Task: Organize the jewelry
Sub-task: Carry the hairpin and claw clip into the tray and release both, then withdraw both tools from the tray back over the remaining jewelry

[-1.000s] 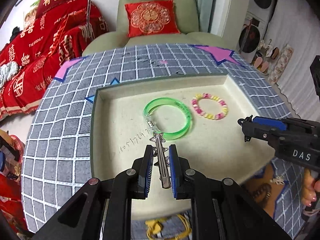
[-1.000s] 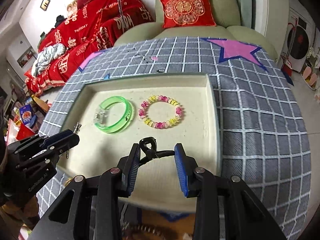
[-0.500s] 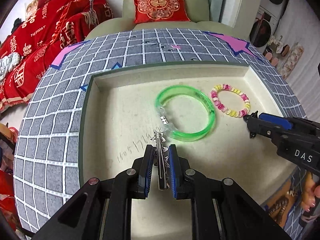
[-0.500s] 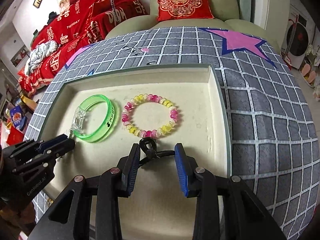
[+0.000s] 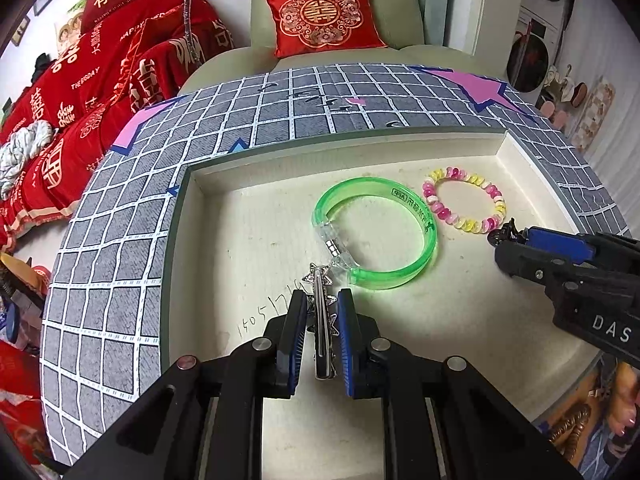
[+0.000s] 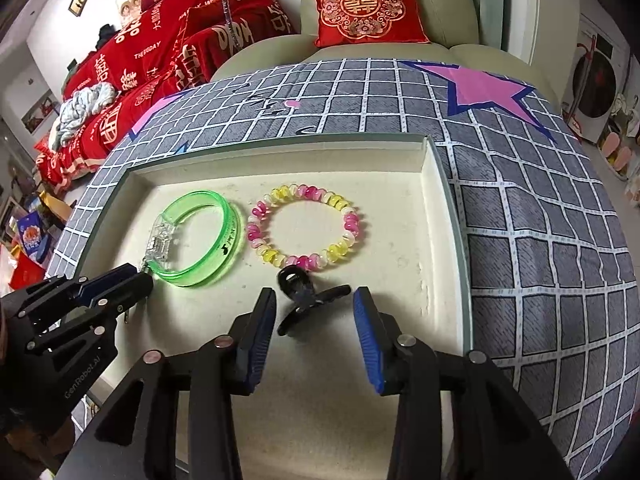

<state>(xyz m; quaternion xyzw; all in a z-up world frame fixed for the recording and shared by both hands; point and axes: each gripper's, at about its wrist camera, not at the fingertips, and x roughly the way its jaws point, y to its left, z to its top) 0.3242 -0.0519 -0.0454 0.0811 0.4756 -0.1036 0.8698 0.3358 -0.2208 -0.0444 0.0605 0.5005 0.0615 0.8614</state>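
So the left gripper (image 5: 321, 312) is clamped on a silver star-studded metal hair clip (image 5: 321, 320) over the cream tray (image 5: 280, 216). Right gripper (image 6: 314, 312) just opened, jaws apart around a small black plastic claw clip (image 6: 304, 296) lying beside the pink-and-yellow beaded bracelet (image 6: 304, 228).

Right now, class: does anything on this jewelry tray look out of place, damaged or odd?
Nothing looks damaged or spilled. The green bangle and beaded bracelet lie flat side by side in the tray. One oddity: handwritten digits are scrawled on the tray floor, by the left gripper holding a silver star clip.
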